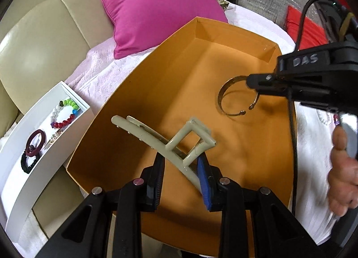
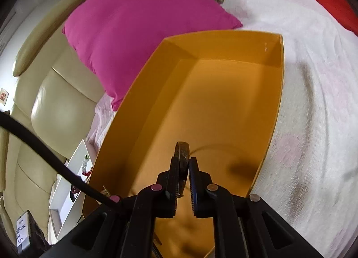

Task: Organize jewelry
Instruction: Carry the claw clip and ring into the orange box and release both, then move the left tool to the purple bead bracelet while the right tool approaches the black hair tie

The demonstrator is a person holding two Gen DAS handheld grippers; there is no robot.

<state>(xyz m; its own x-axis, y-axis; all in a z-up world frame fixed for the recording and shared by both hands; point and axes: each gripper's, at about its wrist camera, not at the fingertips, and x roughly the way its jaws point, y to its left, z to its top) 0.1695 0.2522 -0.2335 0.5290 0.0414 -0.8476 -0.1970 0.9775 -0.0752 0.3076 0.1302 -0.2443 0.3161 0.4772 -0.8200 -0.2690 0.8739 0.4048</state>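
Note:
My left gripper (image 1: 181, 165) is shut on a beige hair claw clip (image 1: 161, 137), which sticks out to the upper left, low over the floor of an orange box (image 1: 179, 78). At the right, my right gripper (image 1: 252, 83) is shut on the top of a gold open bangle (image 1: 221, 99). The bangle stands upright, its lower edge at or just above the box floor. In the right wrist view the bangle (image 2: 183, 151) sits edge-on between that gripper's (image 2: 184, 162) pads, inside the orange box (image 2: 223, 101).
A white tray (image 1: 22, 181) left of the box holds a coloured bead bracelet (image 1: 64, 112), a maroon ring (image 1: 34, 140) and a black scrunchie (image 1: 28, 162). A pink pillow (image 1: 152, 5) lies behind, on a white blanket (image 2: 313, 78). A person's hand (image 1: 342, 179) is at the right edge.

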